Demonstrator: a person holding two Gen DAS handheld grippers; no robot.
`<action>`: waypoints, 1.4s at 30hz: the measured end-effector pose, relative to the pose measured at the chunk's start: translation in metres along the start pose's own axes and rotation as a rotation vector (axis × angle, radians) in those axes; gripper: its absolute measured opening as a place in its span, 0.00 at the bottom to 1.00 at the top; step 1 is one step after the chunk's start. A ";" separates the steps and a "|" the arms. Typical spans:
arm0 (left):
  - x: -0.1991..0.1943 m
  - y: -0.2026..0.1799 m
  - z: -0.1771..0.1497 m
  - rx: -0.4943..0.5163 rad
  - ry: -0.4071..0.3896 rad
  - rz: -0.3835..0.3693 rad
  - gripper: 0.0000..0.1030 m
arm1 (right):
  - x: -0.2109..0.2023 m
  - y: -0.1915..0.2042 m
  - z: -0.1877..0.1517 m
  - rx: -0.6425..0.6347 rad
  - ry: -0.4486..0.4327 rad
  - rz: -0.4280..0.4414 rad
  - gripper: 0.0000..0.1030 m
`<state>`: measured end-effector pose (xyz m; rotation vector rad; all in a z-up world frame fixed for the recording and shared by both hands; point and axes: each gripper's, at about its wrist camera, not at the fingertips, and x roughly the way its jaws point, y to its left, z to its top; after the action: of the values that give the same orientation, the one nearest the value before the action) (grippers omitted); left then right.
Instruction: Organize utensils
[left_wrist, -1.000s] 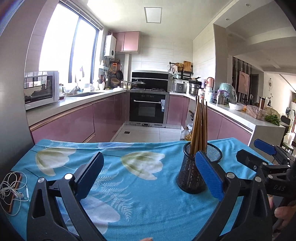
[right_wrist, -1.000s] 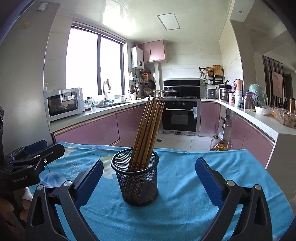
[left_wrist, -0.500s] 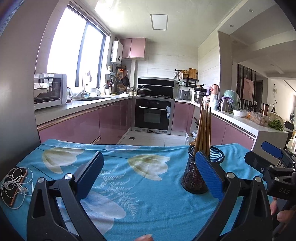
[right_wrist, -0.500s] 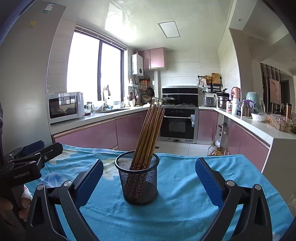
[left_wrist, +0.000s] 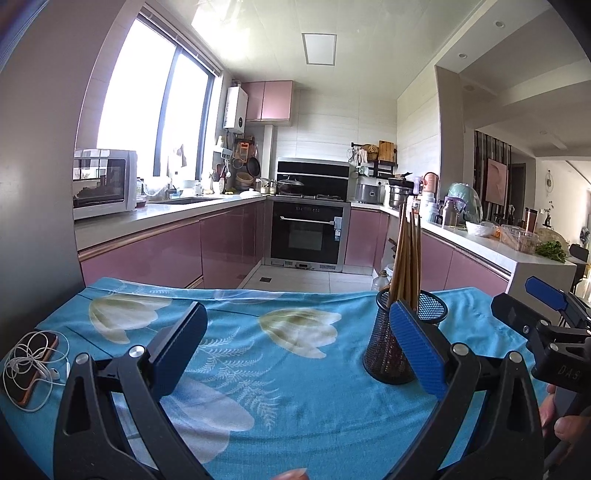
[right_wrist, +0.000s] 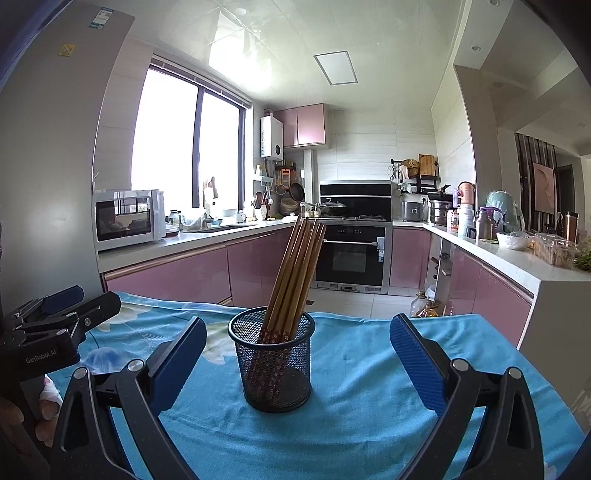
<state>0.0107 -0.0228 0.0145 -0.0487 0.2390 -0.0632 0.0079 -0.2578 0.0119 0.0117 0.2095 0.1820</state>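
Observation:
A black mesh holder stands upright on the blue flowered tablecloth and holds several brown chopsticks that lean right. My right gripper is open and empty, with the holder between and just beyond its fingers. In the left wrist view the holder is on the right, partly behind the right finger. My left gripper is open and empty above the cloth.
A phone with white earphones lies at the table's left edge. The far table edge drops to the kitchen floor. Pink cabinets, an oven and a cluttered counter lie beyond.
Both grippers have drawn back and tilted up a little, so the holder and table sit lower in both views. Both stay open and empty. The holder has not moved.

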 end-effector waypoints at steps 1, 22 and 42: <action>0.000 0.000 0.000 -0.001 0.000 -0.001 0.94 | -0.001 0.000 0.000 -0.001 -0.001 -0.001 0.93; -0.004 -0.003 -0.003 0.000 -0.004 0.000 0.94 | -0.003 0.001 0.003 -0.004 -0.015 -0.011 0.93; -0.007 -0.003 -0.003 -0.004 -0.004 0.003 0.94 | -0.003 0.001 0.001 -0.002 -0.016 -0.014 0.93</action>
<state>0.0035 -0.0253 0.0132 -0.0529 0.2353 -0.0598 0.0048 -0.2570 0.0136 0.0096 0.1937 0.1682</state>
